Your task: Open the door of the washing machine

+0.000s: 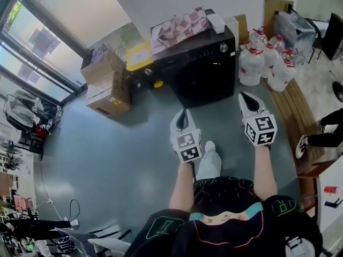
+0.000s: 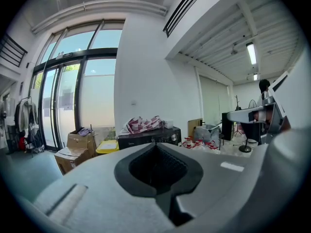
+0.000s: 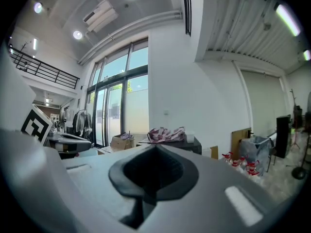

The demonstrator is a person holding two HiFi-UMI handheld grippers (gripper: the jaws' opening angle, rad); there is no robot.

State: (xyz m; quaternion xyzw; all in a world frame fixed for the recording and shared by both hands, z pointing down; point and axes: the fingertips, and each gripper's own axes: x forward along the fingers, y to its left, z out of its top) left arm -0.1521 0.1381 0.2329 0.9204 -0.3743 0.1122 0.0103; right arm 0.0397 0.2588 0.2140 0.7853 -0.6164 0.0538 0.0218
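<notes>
Nearest: the person's two forearms reach forward over a grey floor [image 1: 134,159], each hand carrying a gripper.
Left gripper [image 1: 184,112]: jaws closed tip to tip, nothing between them.
Right gripper [image 1: 244,95]: jaws likewise closed and empty; it sits slightly farther forward than the left.
Both grippers point toward the washing machine [image 1: 206,68] and are clear of it, with bare floor between.
A white shoe [image 1: 210,155] shows on the floor below the left gripper.

Washing machine: black, front-loading, standing against the far white wall. Its round door [image 1: 208,85] faces the person and looks shut.
On top of the machine: a red-and-white checked cloth [image 1: 179,25] and, at the right end, a small white box [image 1: 216,22].

Left of the machine: a yellow lid [image 1: 140,55], then stacked cardboard boxes [image 1: 107,84] by the tall windows [image 1: 32,42].
Right of the machine: a cluster of white jugs [image 1: 265,60] with red caps, beside a wooden bench [image 1: 293,114].
</notes>
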